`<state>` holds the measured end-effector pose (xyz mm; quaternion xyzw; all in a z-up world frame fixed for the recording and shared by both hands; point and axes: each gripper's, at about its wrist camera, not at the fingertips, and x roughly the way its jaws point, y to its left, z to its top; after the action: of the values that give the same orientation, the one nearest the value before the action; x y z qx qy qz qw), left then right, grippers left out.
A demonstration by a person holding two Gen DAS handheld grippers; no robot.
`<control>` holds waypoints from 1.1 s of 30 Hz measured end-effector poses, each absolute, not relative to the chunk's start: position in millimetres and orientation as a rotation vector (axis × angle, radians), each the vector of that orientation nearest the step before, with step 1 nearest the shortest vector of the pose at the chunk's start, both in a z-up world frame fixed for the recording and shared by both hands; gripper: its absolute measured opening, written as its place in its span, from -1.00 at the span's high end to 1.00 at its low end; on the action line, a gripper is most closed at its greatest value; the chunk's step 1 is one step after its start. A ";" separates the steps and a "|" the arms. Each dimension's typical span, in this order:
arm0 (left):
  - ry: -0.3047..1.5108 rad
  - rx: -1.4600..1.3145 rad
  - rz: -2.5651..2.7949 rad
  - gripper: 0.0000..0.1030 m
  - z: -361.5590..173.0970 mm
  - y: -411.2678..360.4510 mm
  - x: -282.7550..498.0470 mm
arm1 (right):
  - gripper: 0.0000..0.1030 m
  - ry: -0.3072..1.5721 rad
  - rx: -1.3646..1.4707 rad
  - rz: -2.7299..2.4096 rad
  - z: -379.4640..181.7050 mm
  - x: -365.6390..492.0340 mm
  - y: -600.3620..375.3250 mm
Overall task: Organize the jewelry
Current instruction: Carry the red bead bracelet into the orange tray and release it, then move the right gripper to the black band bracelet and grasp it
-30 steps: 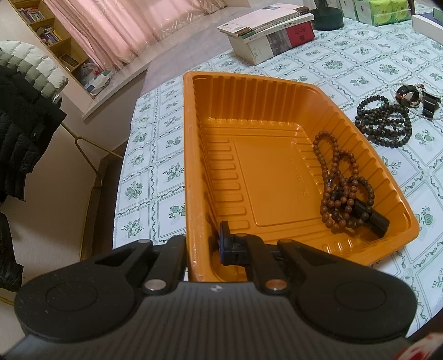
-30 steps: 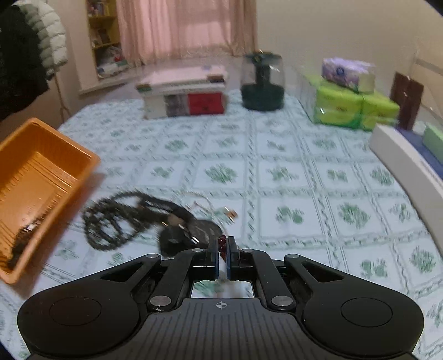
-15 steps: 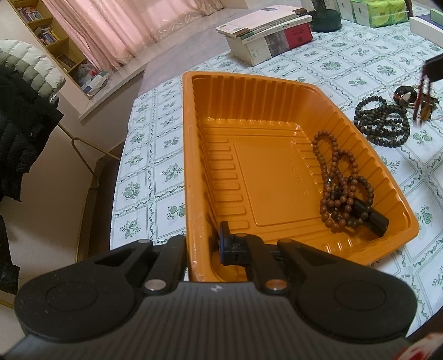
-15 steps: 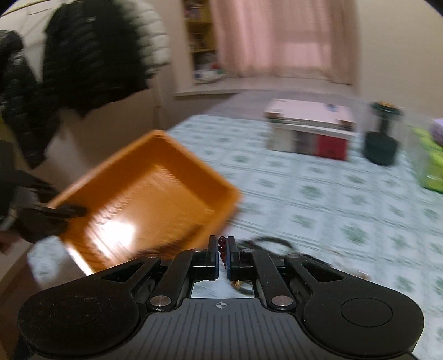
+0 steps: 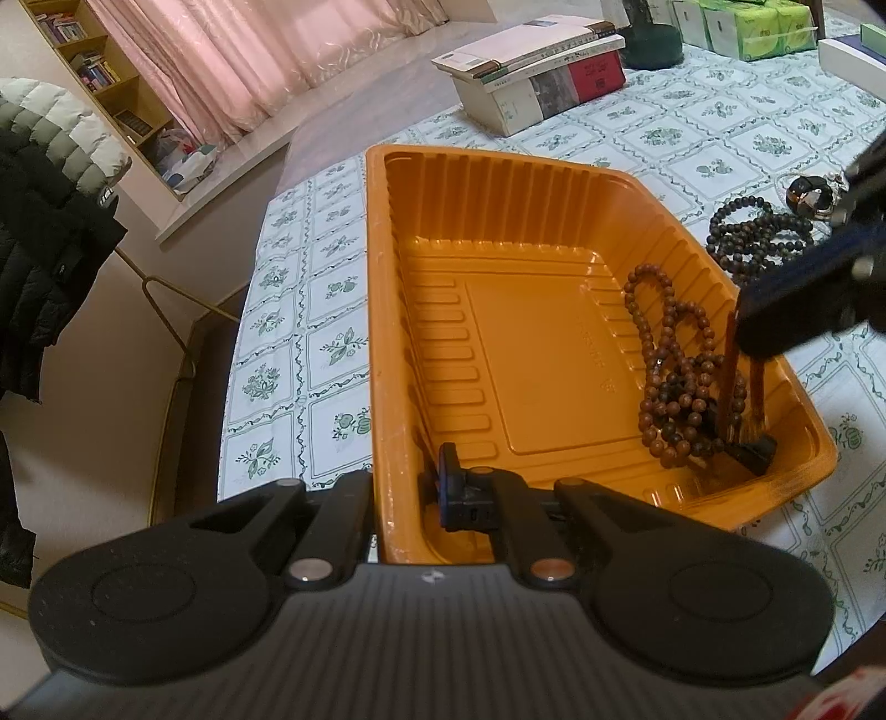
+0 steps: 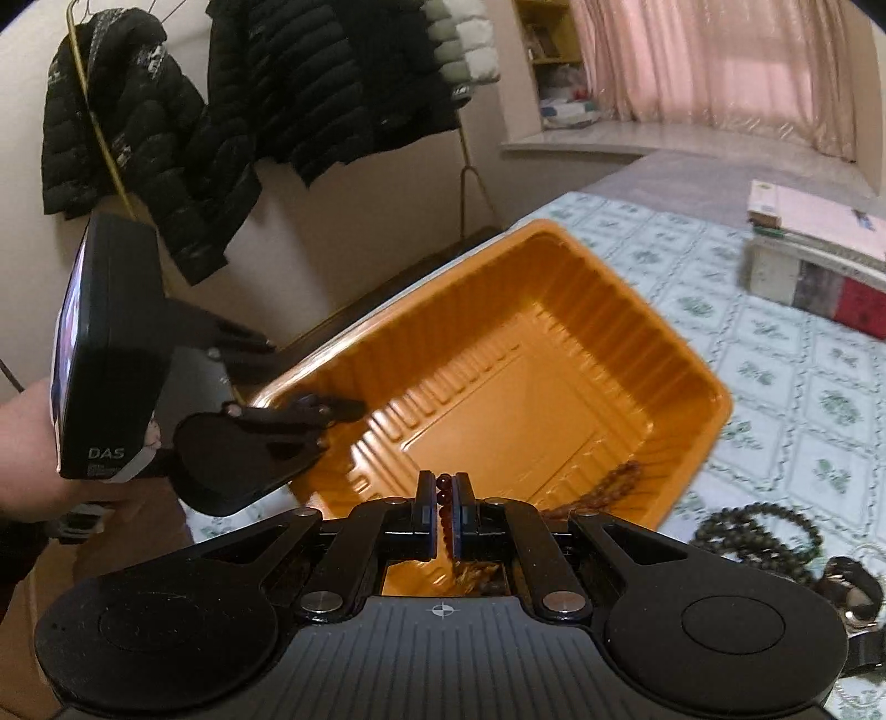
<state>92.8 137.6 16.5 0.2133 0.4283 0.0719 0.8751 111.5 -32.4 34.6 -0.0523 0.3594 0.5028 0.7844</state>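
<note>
An orange plastic tray [image 5: 498, 221] sits on the tablecloth, also in the right wrist view [image 6: 554, 332]. My left gripper [image 5: 407, 487] is shut on the tray's near rim. A brown bead necklace [image 5: 670, 365] lies in the tray's right side. My right gripper [image 6: 441, 498] is shut on a dark red bead bracelet [image 6: 443, 484], which hangs blurred [image 5: 731, 382] over the tray's right end, above the brown beads. The right gripper's body [image 5: 808, 282] shows in the left wrist view. A dark bead necklace [image 5: 758, 238] and a small dark bracelet [image 5: 811, 196] lie on the cloth right of the tray.
A stack of books [image 5: 542, 72] lies beyond the tray. Green tissue packs [image 5: 747, 27] and a dark jar [image 5: 653, 39] stand at the far end. The table's left edge drops to the floor near a coat rack with black jackets [image 6: 232, 111].
My right gripper has swung left from the loose jewelry on the cloth to over the tray's right end, carrying the red bead bracelet. My left gripper has stayed clamped on the tray rim.
</note>
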 end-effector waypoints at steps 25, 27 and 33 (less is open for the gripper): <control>0.893 0.441 0.161 0.90 16.7 136.2 91.8 | 0.34 0.887 0.141 0.502 -22.0 155.2 -207.8; 0.893 0.440 0.164 0.90 16.7 135.4 91.1 | 0.34 0.887 0.147 0.414 -28.3 157.6 -235.2; 0.898 0.438 0.173 0.90 16.5 134.0 90.7 | 0.33 0.874 0.173 0.271 -38.4 165.8 -284.1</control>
<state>90.7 134.0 16.5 0.2099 0.4298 0.0828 0.8743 165.8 -284.1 -38.4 0.0836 0.4216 0.1306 0.8934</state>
